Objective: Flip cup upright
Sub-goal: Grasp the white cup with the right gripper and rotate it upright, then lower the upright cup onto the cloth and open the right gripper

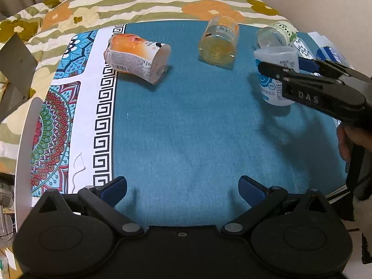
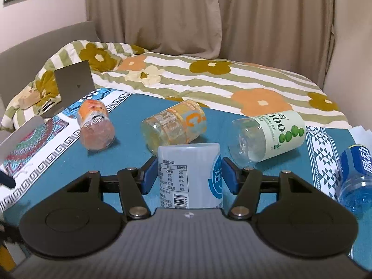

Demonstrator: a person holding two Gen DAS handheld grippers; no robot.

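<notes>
Over blue cloth (image 1: 186,121), right hand-held gripper (image 2: 189,176) level, clasping white cup (image 2: 190,176); left hand-held gripper (image 1: 182,189) wide.

Soft indoor light, faint shadows, strong fisheye warping, dark corners.

Left wrist view looks steeply down past its tongs over the teal mat (image 1: 186,127). Right wrist view sits lower, level, close behind the white cup (image 2: 189,179). Both share the toppled bottles beyond.
</notes>
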